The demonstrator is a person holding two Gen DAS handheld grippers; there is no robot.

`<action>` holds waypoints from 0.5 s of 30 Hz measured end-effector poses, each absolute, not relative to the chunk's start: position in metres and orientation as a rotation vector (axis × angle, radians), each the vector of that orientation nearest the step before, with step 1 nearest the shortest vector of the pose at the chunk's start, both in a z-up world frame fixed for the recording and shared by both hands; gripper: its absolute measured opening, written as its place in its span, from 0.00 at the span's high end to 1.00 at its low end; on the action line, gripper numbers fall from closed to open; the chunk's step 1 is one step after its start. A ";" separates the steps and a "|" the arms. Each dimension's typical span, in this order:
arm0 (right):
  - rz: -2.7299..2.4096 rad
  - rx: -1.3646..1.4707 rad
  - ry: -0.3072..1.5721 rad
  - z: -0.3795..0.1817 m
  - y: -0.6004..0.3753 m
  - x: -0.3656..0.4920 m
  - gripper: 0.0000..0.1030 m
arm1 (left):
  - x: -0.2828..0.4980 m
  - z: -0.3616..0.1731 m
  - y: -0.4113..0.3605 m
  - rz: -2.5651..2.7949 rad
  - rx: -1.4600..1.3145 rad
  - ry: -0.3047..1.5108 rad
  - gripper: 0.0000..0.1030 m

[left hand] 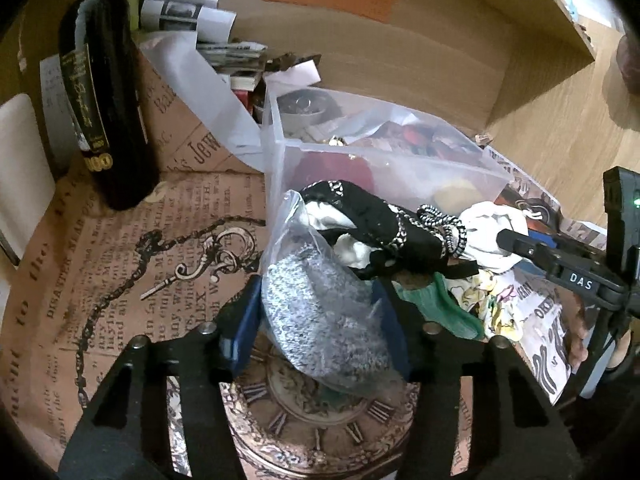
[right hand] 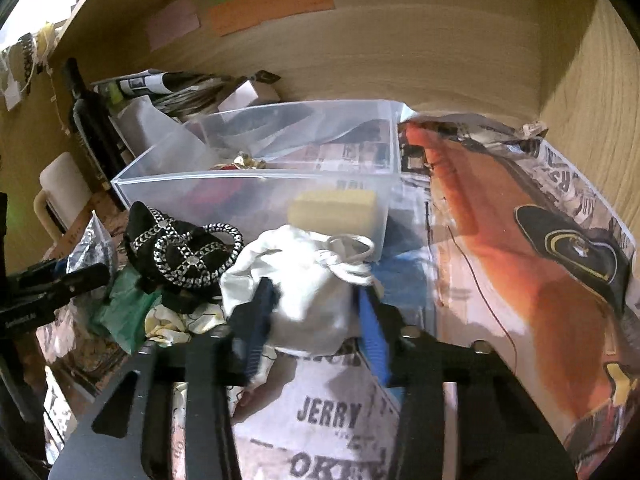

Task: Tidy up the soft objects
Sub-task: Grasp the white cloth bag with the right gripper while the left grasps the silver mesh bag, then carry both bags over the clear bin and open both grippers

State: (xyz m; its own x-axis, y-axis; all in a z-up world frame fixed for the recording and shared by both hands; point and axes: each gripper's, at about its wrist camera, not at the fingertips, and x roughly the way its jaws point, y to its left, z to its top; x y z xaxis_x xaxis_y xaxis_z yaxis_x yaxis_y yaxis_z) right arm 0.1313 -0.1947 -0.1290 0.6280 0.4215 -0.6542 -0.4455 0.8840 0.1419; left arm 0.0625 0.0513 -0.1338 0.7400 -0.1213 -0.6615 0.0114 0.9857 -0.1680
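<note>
My left gripper [left hand: 316,320] is shut on a clear plastic bag of grey knitted fabric [left hand: 320,320], held just in front of the clear plastic bin [left hand: 276,148]. My right gripper [right hand: 312,320] is shut on a white drawstring pouch [right hand: 304,292], also in front of the bin [right hand: 256,184]. Between them lie a black mask with silver chain trim [left hand: 376,224] [right hand: 180,248], a green cloth [left hand: 440,304] [right hand: 124,312] and a yellow-flowered cloth [left hand: 492,300] [right hand: 172,324]. A yellow sponge [right hand: 332,210] and red items sit inside the bin.
A dark wine bottle [left hand: 100,92] stands at the left on newspaper-print paper. Papers and magazines [left hand: 208,36] pile behind the bin against the wooden back wall. A wooden side wall [right hand: 592,112] closes the right. A white mug [right hand: 60,196] stands left of the bin.
</note>
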 end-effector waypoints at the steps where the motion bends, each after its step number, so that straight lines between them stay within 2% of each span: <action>1: 0.495 -0.040 0.733 -0.128 -0.194 0.130 0.70 | 0.061 -0.133 0.050 -0.071 -0.153 0.728 0.55; 3: 0.493 -0.043 0.720 -0.127 -0.193 0.129 0.77 | 0.059 -0.131 0.051 -0.070 -0.154 0.720 0.59; 6: 0.487 -0.030 0.699 -0.124 -0.197 0.127 0.80 | 0.056 -0.127 0.054 -0.061 -0.163 0.705 0.62; 15: 0.474 -0.004 0.619 -0.100 -0.210 0.117 0.82 | 0.046 -0.104 0.059 -0.041 -0.161 0.636 0.63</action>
State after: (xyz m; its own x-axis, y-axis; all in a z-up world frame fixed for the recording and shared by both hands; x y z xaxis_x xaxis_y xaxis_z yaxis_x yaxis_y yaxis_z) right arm 0.1171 -0.2096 -0.1003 0.7116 0.4259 -0.5588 -0.4282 0.8934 0.1356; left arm 0.0462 0.0588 -0.1041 0.8044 -0.0875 -0.5876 -0.0110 0.9867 -0.1619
